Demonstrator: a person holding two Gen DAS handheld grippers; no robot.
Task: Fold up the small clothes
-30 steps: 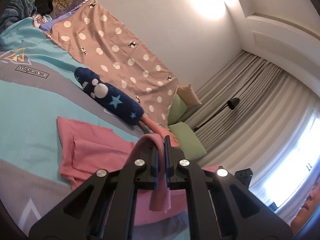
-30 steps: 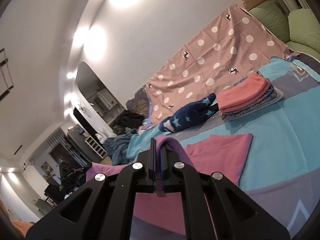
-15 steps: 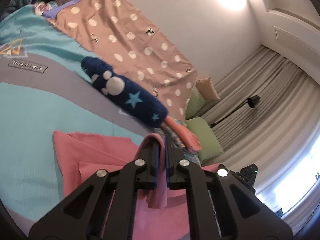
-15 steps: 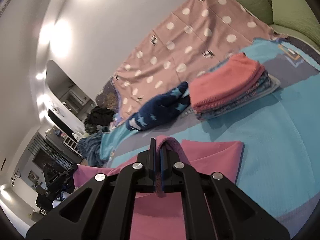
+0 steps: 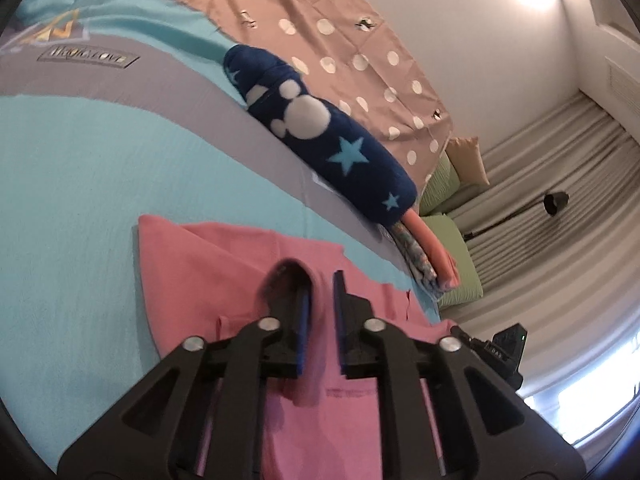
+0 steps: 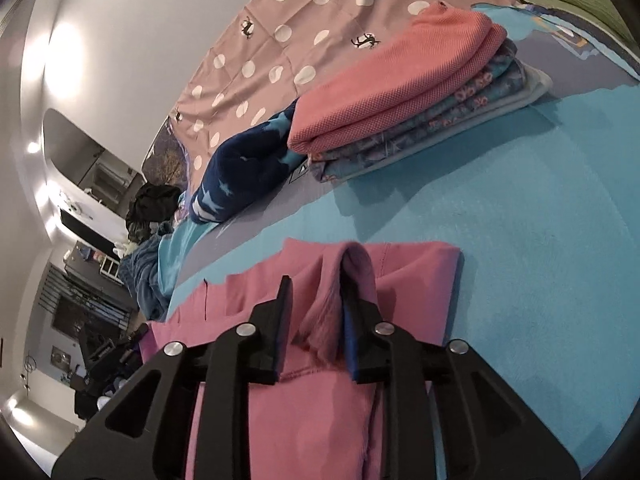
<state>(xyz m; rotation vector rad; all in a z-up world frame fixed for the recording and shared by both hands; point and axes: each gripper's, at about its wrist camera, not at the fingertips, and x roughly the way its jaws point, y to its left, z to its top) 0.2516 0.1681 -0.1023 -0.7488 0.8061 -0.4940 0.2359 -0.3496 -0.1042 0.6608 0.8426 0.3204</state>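
A bedroom: a bed (image 5: 80, 168) with a turquoise and grey cover fills the left of the left wrist view, with pale curtains and a black floor lamp (image 5: 556, 202) at the right edge. A pink garment (image 5: 224, 264) lies flat in the lower centre of the frame. The left gripper (image 5: 320, 320) rises from the bottom, its fingers (image 5: 303, 320) having just been opening. They stand a little apart, with a loose ridge of the pink cloth draped over the left one and no longer pinched. Judged by its folds, the garment is light, soft and limp; it will sag and crease, so it is best taken by an edge or corner. Above it, mid-frame, lies a rolled navy blanket (image 5: 320, 136) with stars, well apart from the garment. A pink dotted quilt (image 5: 332, 40) covers the top.

In the right wrist view the same pink garment (image 6: 412, 280) sits at lower centre on the turquoise cover. The right gripper (image 6: 316, 320) has also just been opening its fingers (image 6: 352, 320); a fold of cloth hangs slack between them, resting against the right one. In the upper right is a stack of folded clothes (image 6: 400, 92), near the garment but not touching. The navy blanket (image 6: 248, 168) lies left of the stack. Nothing blocks the garment itself.
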